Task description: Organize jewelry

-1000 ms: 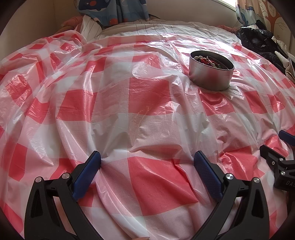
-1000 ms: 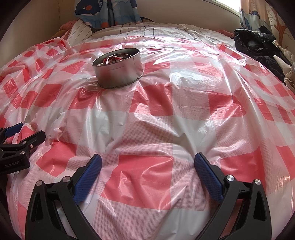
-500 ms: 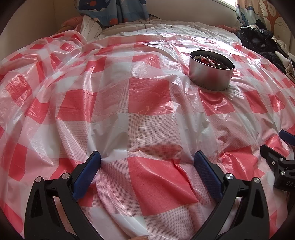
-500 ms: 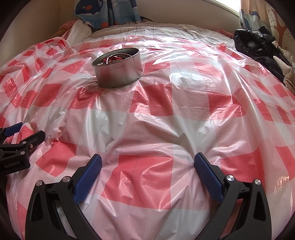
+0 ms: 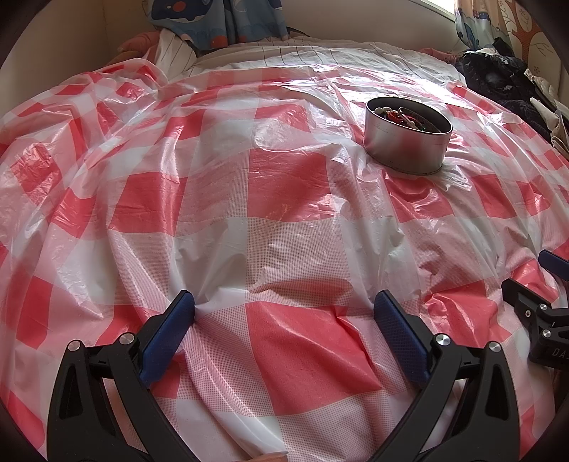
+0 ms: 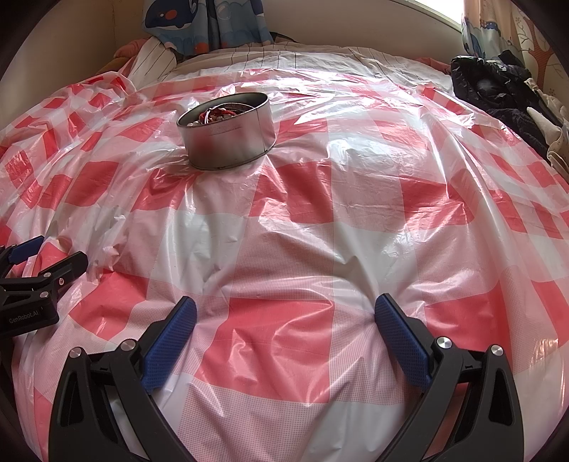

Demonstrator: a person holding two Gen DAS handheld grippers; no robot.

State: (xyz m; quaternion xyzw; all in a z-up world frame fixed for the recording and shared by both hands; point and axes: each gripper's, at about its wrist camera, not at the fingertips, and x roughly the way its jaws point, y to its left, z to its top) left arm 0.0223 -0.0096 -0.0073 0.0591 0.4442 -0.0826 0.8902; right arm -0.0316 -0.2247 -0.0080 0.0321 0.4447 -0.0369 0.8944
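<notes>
A round metal tin (image 5: 407, 142) stands on the red-and-white checked plastic sheet (image 5: 284, 199), far right in the left wrist view and far left as the tin (image 6: 227, 137) in the right wrist view. Jewelry (image 5: 402, 115) lies tangled inside it: red beads and pale pieces (image 6: 217, 113). My left gripper (image 5: 284, 312) rests open low over the sheet, nothing between its blue pads. My right gripper (image 6: 286, 314) is open too, empty, near the front. Each gripper shows at the edge of the other's view: right gripper (image 5: 544, 295), left gripper (image 6: 39, 263).
The sheet covers a bed and is crumpled into soft folds. Dark clothes (image 6: 498, 92) are piled at the far right. A striped cover (image 5: 320, 53) and a blue patterned cloth (image 5: 217, 21) lie at the far end by the wall.
</notes>
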